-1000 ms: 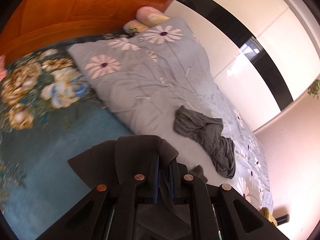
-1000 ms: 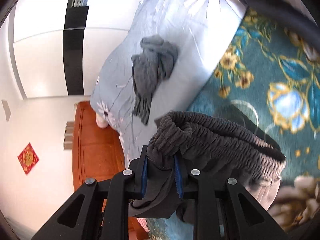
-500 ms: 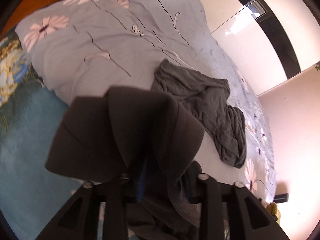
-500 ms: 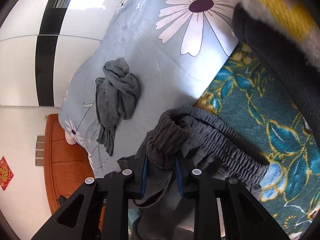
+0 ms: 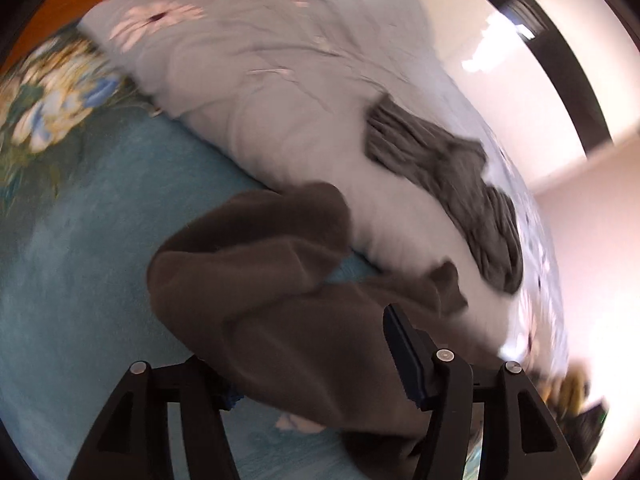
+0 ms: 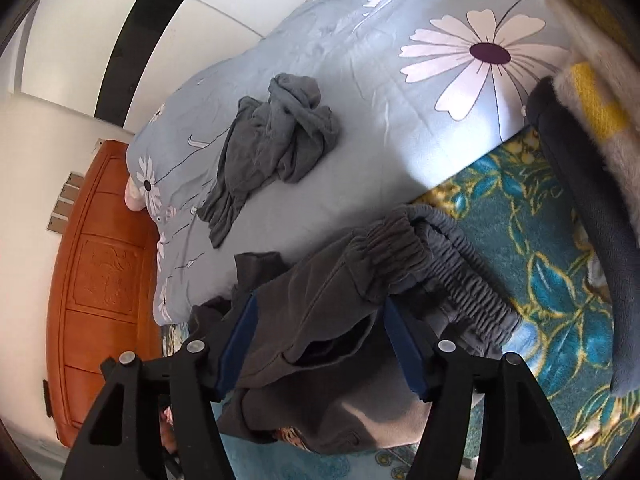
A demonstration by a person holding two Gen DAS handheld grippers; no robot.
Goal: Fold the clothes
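**Tongs spread, trousers lying between them on the bed**

Left tongs spread wide, with dark trousers draped across the gap and over the left finger; right finger's blue pad bare and clear of the cloth. Nothing pinched there. Right tongs likewise spread, blue pads standing on either side of the trousers, cloth lying loose between them rather than squeezed. Cannot tell whether the pads touch the fabric at the edges.

Trousers crumpled on the teal blanket with its gold and blue flower pattern, just beside the edge of the pale blue duvet printed with white daisies. Ribbed elastic waistband seen from the right wrist, bunched and curled toward the duvet edge. One fold reaching up against the duvet in the left wrist view.

Second grey garment heaped on the duvet, well apart from the trousers, twisted and unfolded; also seen from the left wrist, though blurred.

Orange wooden headboard at the far end of the bed. Dark, grey and yellow fuzzy cloth at the right edge of the right wrist view, lying over the blanket. White wall with a black band behind the bed.
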